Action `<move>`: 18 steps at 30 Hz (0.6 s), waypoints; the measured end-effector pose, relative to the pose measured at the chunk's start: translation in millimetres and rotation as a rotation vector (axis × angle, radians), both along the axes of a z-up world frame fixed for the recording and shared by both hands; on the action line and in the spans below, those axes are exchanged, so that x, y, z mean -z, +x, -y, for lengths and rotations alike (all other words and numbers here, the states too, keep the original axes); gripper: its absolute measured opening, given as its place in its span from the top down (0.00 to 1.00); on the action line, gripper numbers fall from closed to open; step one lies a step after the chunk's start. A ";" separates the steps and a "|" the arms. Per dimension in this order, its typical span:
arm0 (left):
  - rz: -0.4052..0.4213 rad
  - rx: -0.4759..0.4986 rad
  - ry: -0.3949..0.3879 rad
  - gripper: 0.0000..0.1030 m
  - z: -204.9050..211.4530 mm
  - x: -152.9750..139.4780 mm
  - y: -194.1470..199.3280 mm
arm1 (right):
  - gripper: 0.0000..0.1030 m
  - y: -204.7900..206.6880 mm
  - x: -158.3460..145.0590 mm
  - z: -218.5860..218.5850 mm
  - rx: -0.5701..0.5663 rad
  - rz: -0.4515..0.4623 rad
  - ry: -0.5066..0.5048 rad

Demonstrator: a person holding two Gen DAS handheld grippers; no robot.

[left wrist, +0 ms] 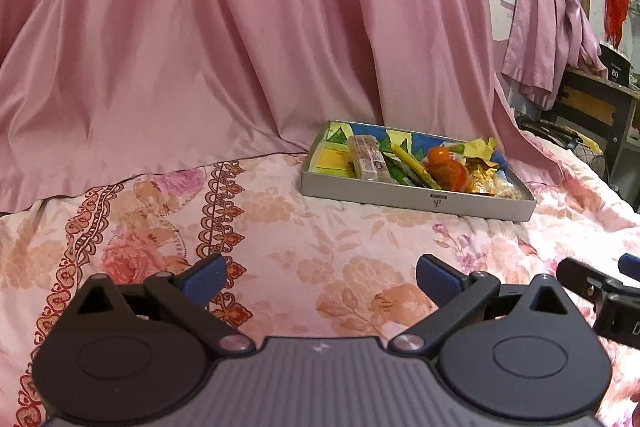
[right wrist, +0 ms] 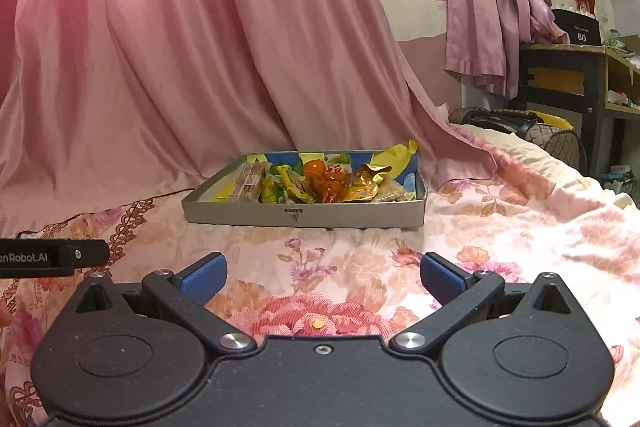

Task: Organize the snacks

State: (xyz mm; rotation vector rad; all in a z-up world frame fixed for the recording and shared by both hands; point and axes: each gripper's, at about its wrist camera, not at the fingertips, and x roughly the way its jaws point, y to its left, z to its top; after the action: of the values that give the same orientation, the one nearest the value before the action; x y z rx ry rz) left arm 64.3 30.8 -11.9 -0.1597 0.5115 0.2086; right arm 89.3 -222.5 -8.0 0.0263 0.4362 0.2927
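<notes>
A shallow grey box [left wrist: 416,197] [right wrist: 240,213] lies on the floral bedspread, against the pink curtain. Inside it are several wrapped snacks: a long pinkish bar [left wrist: 366,157] [right wrist: 250,183], green and yellow packets [left wrist: 412,165] [right wrist: 294,185], an orange wrapped sweet [left wrist: 444,167] [right wrist: 326,179] and a gold foil packet [left wrist: 482,179] [right wrist: 366,185]. My left gripper [left wrist: 322,277] is open above the bedspread, well short of the box, nothing between its blue pads. My right gripper [right wrist: 323,273] is also open and empty, in front of the box.
The floral bedspread [left wrist: 280,227] [right wrist: 500,227] spreads around the box. A pink curtain [left wrist: 240,27] [right wrist: 180,47] drapes down behind it. A dark bag [right wrist: 520,131] and a wooden desk [right wrist: 568,75] stand at the right. The right gripper's body [left wrist: 600,295] shows at the left view's edge.
</notes>
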 end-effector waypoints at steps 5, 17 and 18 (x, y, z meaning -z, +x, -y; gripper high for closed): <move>0.003 0.007 0.013 0.00 3.9 0.1 -0.9 | 0.01 0.9 0.8 3.5 0.017 -0.002 0.019; 0.003 0.016 0.020 0.00 5.6 0.0 -2.0 | 0.01 1.2 1.3 4.7 0.019 -0.002 0.023; 0.001 0.017 0.019 0.00 5.3 0.3 -1.8 | 0.01 1.2 1.5 4.5 0.019 -0.003 0.022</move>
State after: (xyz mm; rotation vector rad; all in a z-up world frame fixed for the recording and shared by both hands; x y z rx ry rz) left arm 62.5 25.5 -12.2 -0.1369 0.5094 0.1966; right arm 90.5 -227.0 -9.5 0.0526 0.4356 0.2784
